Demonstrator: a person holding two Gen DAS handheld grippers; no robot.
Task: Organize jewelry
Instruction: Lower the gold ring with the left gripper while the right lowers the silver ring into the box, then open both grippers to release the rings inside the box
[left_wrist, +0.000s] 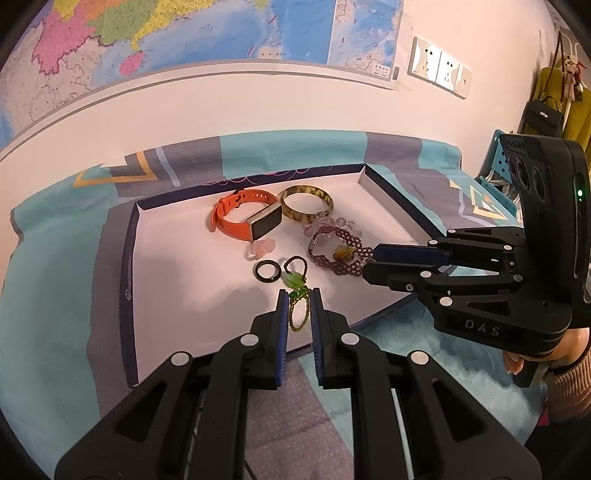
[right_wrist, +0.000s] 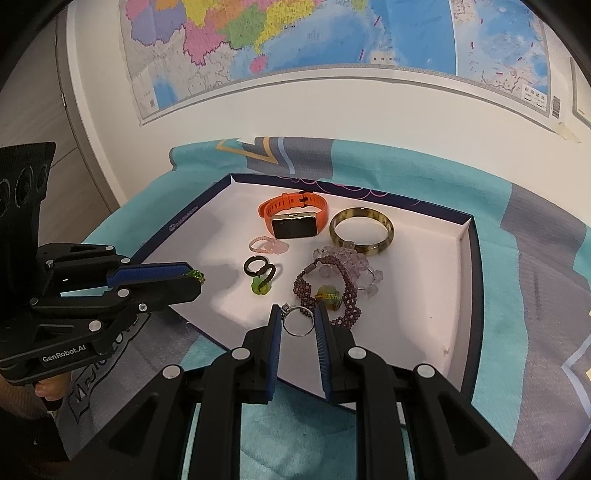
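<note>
— Claws first: what do we hold?

— Our left claw (left_wrist: 299, 293) pinches the green beaded strand (left_wrist: 298, 308) near its green bead cluster. Its long axis runs straight ahead along our fingers, one loop lying toward the black ring (left_wrist: 268, 270), the other trailing back between the pads.

— And the right?

— Our right claw (right_wrist: 298, 312) clasps a thin silver ring (right_wrist: 297, 321), its hoop facing us, just beside the purple beaded bracelet (right_wrist: 328, 291).

— Where does everything sit?

— Inside the shallow white box lid (left_wrist: 177, 295) on the teal cloth (left_wrist: 55, 295). Farther in lie the orange smartwatch (left_wrist: 245, 214), its band lengthwise across the lid, and the amber bangle (left_wrist: 306, 204) touching it.
</note>
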